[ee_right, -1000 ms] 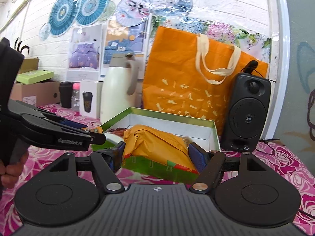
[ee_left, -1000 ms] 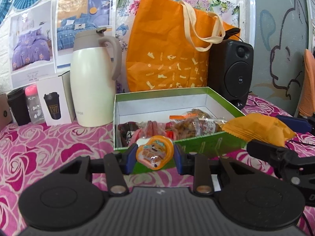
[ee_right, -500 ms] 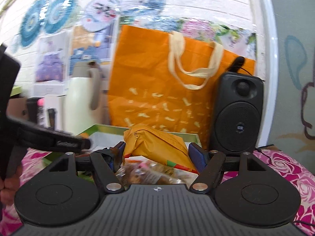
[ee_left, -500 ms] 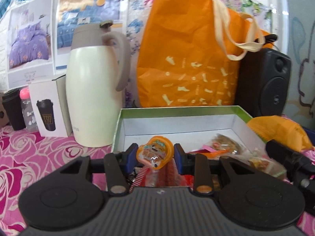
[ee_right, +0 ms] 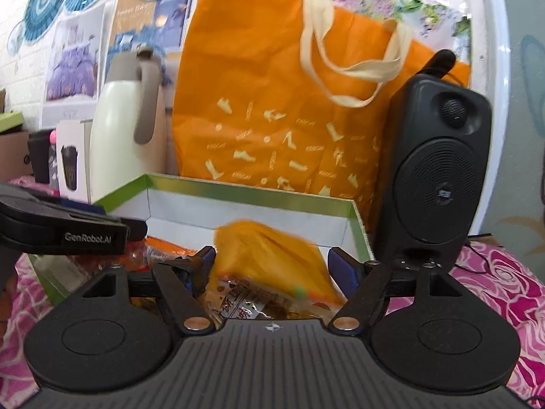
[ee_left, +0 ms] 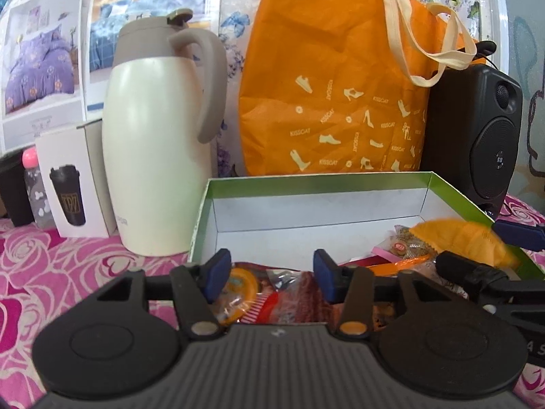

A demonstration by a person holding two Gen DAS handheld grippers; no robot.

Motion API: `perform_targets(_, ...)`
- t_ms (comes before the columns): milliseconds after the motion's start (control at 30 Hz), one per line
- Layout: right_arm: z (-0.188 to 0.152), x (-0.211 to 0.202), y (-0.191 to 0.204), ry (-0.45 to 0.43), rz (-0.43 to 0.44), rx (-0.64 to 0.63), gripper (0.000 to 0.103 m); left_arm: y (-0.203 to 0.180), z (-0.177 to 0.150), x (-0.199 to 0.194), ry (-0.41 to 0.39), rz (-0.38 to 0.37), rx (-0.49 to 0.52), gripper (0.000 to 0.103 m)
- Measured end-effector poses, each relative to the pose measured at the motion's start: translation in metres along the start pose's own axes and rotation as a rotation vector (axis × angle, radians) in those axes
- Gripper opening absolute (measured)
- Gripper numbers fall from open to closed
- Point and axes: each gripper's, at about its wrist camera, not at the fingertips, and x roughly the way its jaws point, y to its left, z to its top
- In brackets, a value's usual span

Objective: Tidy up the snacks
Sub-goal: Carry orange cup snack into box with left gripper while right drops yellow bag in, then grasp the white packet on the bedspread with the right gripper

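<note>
Basically mid-drop: left gripper (ee_left: 269, 277) jaws opening, round orange snack cup (ee_left: 242, 284) loose between them, tipped on its side, over the box's (ee_left: 306, 181) near-left corner. Right gripper (ee_right: 272, 269) at 3 o'clock of it: grip unclear, orange packet (ee_right: 272, 255) between its pads, long axis running near-right to far-left. Several snacks already boxed.

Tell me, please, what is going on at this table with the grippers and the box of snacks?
A person is sorting snacks into a green-rimmed box with two handheld grippers. The left gripper is opening above the box, and the small orange-rimmed snack cup lies loose by its left finger. The right gripper has an orange snack packet between its fingers over the box; the blur hides whether it still grips.
</note>
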Motion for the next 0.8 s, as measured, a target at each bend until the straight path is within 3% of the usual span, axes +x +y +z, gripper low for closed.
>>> perform_targets(267, -0.003, 0.001, -0.001, 0.020, 0.001, -0.005, 0.103, 0.005, 0.003, -0.002, -0.010, 0.030, -0.013, 0.059)
perform_targets(467, 0.001, -0.011, -0.013, -0.029, 0.117, 0.142, 0.103, 0.008, 0.008, -0.015, -0.053, 0.095, 0.014, 0.066)
perform_targets(633, 0.003, -0.050, -0.026, -0.098, 0.169, 0.273, 0.103, 0.013, 0.010, -0.046, -0.086, 0.151, 0.031, 0.068)
perform_targets(800, -0.014, -0.101, -0.032, -0.029, 0.215, 0.351, 0.103, 0.007, -0.014, -0.098, -0.054, 0.097, 0.062, 0.073)
